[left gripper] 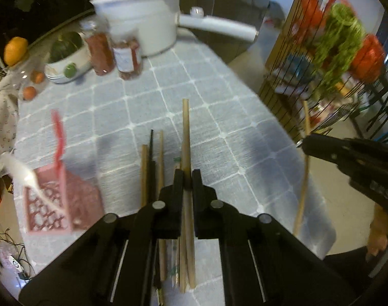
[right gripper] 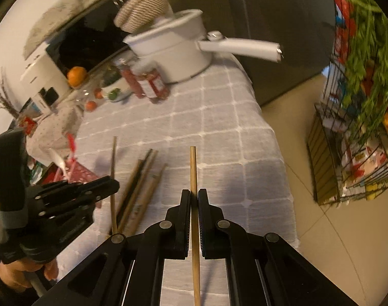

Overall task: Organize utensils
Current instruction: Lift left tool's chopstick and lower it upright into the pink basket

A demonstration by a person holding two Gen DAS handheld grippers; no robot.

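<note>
Left gripper (left gripper: 186,178) and right gripper (right gripper: 194,196) jaws each clench a chopstick, raised above table

My left gripper (left gripper: 187,178) is matte black; my right gripper (right gripper: 194,199) is black too, with bluish ribbed pads (right gripper: 201,219). The chopstick (right gripper: 194,204) in my right one is light tan wood; the chopstick (left gripper: 185,137) in my left one is the same pale tan. The loose chopsticks (left gripper: 153,168) on the cloth are tan, one is black. The tablecloth (left gripper: 194,81) is grey-blue with a white grid of squares. The basket (left gripper: 53,204) is pink with a round-hole lattice pattern. The pot (left gripper: 140,23) is white with a white handle. The jars (left gripper: 112,51) show red contents, one with a white label. The bowl (left gripper: 66,68) is white and holds something dark green. An orange fruit (left gripper: 15,49) sits far back.
</note>
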